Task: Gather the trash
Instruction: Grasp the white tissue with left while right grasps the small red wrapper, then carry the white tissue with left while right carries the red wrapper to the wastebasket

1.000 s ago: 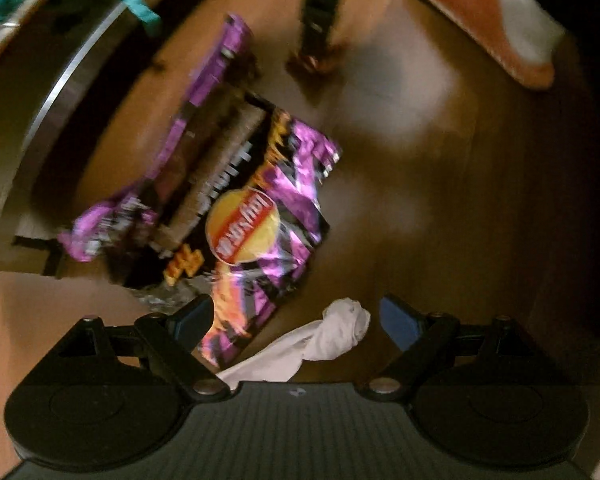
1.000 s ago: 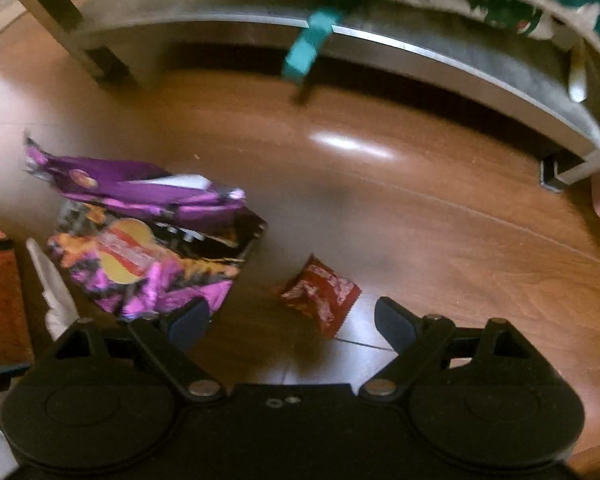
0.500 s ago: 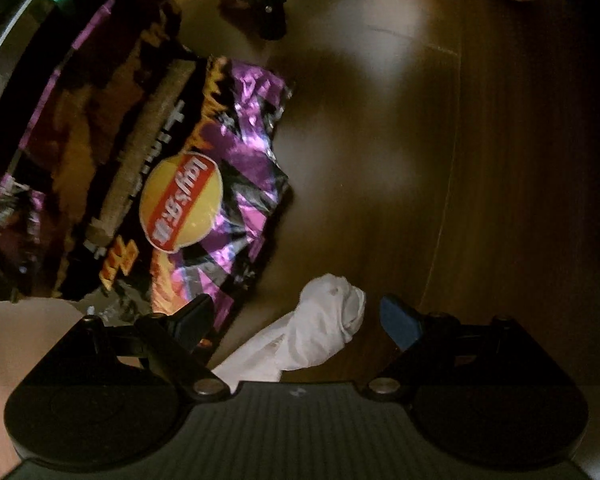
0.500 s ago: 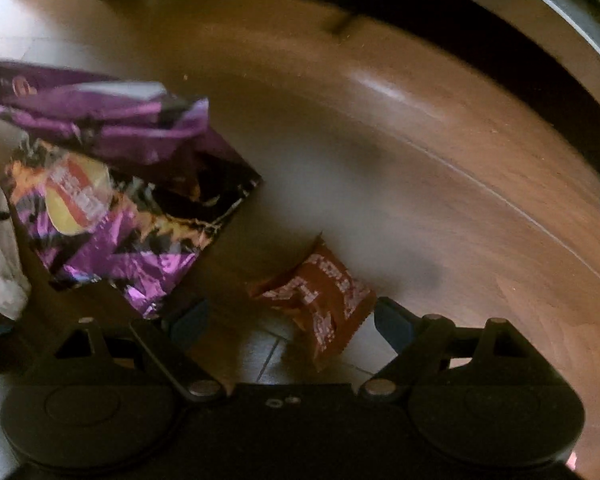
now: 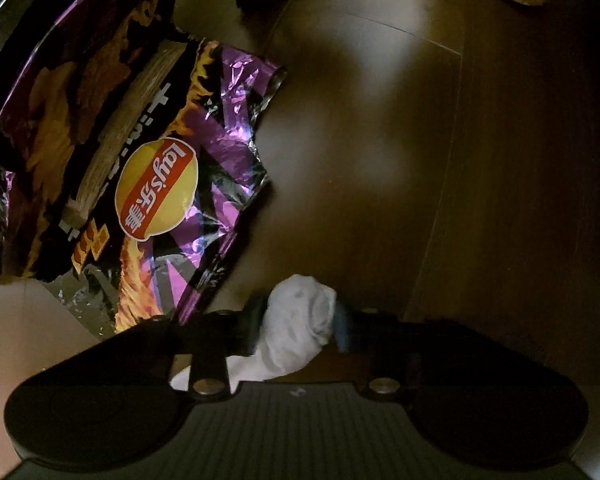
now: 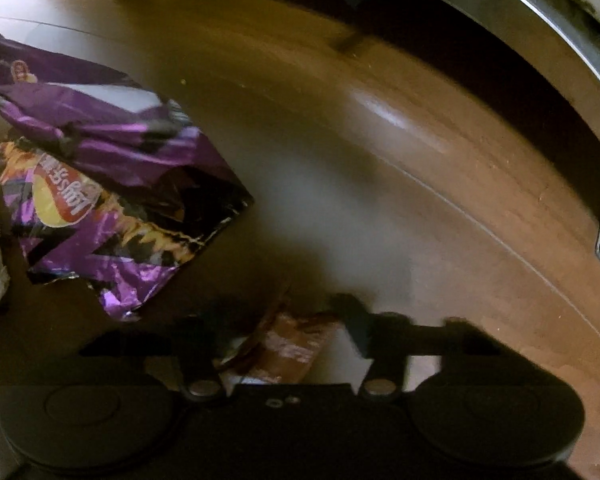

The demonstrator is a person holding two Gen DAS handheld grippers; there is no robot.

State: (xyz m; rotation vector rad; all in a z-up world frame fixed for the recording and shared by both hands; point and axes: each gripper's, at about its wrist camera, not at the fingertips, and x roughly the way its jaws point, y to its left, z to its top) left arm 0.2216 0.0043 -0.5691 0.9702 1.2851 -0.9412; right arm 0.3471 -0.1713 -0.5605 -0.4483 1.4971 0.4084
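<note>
Tissue (image 5: 300,320) sits pinched in the left gripper (image 5: 298,318) on the wood floor (image 5: 480,160) beside the chip bag (image 5: 160,184), while the right gripper (image 6: 288,336) closes on a brown wrapper (image 6: 288,348), so both should squeeze firmly before lifting straight up.

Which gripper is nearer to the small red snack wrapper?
Right. The right gripper has the red snack wrapper between its fingers; the left gripper is at the white tissue.

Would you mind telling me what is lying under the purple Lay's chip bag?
The purple Lay's chip bag lies on the wooden floor, which shows all around it. Its upper part overlaps a second purple bag. Whatever else might sit beneath is covered.
</note>
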